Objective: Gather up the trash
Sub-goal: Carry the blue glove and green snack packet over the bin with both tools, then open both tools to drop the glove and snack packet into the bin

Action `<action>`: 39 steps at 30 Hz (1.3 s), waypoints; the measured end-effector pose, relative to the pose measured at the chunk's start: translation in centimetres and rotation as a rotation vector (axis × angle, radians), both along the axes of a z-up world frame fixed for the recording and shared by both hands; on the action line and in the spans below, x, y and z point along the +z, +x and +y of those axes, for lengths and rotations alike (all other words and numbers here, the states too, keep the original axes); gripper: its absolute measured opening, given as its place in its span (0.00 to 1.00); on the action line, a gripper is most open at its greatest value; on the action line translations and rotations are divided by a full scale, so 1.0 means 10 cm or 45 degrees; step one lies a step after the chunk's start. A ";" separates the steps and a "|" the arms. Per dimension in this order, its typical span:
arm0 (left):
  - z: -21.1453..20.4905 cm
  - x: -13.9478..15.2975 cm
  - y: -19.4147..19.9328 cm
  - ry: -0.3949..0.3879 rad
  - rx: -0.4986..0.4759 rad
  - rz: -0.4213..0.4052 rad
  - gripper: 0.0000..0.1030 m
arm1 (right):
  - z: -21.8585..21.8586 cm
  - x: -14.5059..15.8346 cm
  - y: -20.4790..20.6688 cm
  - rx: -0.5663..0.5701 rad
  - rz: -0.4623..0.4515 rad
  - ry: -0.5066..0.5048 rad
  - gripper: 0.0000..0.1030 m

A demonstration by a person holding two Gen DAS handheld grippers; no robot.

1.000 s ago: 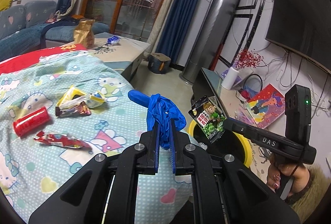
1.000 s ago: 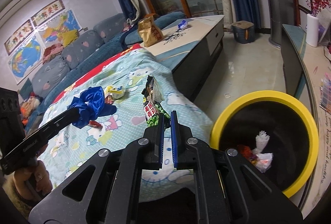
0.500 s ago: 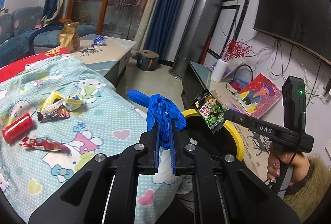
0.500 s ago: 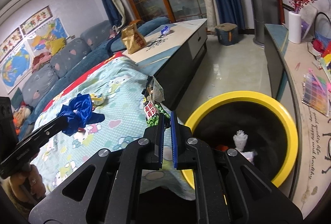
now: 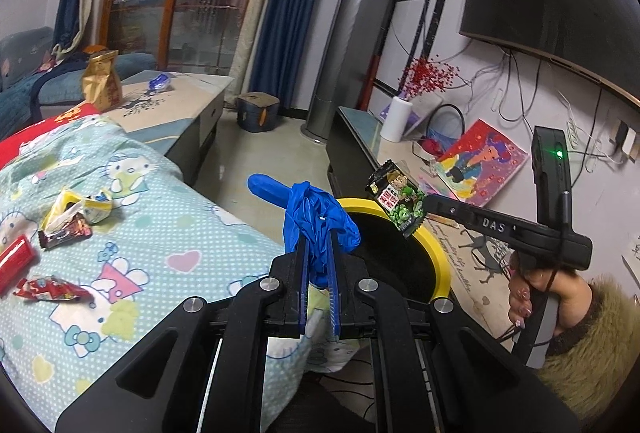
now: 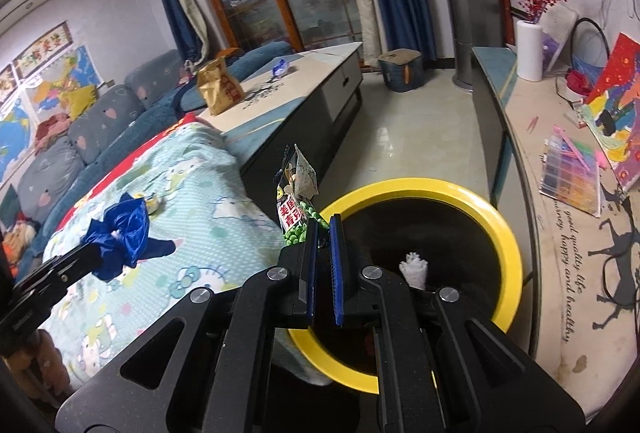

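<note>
Both my grippers have swung from over the Hello Kitty bedspread (image 5: 132, 245) toward the yellow-rimmed bin (image 6: 508, 245). My right gripper (image 6: 321, 233) pinches the crinkly green-pea snack packet (image 6: 296, 209) at the bin's rim. My left gripper (image 5: 317, 253) clamps a bunched glossy blue glove (image 5: 316, 217) beside the bin. Foil wrappers (image 5: 66, 217) lie on the bedspread.
</note>
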State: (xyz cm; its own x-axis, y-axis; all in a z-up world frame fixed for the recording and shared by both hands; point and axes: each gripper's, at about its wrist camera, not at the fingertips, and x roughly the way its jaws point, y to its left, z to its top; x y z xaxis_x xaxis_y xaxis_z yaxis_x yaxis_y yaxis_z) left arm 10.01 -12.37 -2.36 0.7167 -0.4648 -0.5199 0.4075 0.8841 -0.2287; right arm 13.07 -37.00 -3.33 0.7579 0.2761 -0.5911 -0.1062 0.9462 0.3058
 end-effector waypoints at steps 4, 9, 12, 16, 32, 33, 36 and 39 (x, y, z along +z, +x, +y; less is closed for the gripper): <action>-0.10 -0.02 0.00 0.014 -0.031 0.003 0.08 | -0.10 -0.03 0.00 -0.038 -0.002 -0.023 0.03; -0.23 -0.07 0.03 0.028 -0.073 0.008 0.08 | -0.18 -0.06 0.00 -0.076 0.001 -0.041 0.03; -0.33 -0.10 0.04 0.040 -0.099 0.009 0.08 | -0.22 -0.09 0.00 -0.097 0.010 -0.049 0.03; -0.42 -0.15 0.05 0.054 -0.130 0.014 0.08 | -0.29 -0.13 0.02 -0.122 0.023 -0.055 0.03; -0.68 -0.36 0.13 0.086 -0.206 0.072 0.08 | -0.54 -0.32 0.07 -0.209 0.086 -0.043 0.03; -0.69 -0.38 0.13 0.087 -0.209 0.075 0.08 | -0.55 -0.32 0.07 -0.213 0.089 -0.039 0.03; -0.74 -0.41 0.16 0.092 -0.219 0.083 0.08 | -0.60 -0.35 0.08 -0.227 0.102 -0.027 0.03; -0.79 -0.44 0.20 0.096 -0.230 0.092 0.08 | -0.64 -0.39 0.09 -0.234 0.113 -0.021 0.03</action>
State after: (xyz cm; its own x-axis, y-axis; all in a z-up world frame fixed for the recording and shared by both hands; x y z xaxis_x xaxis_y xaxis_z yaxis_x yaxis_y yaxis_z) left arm 11.96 -20.25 -6.79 0.5848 -0.5403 -0.6050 0.5458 0.8139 -0.1992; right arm 14.00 -43.36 -7.25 0.7395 0.1275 -0.6609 0.0954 0.9522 0.2903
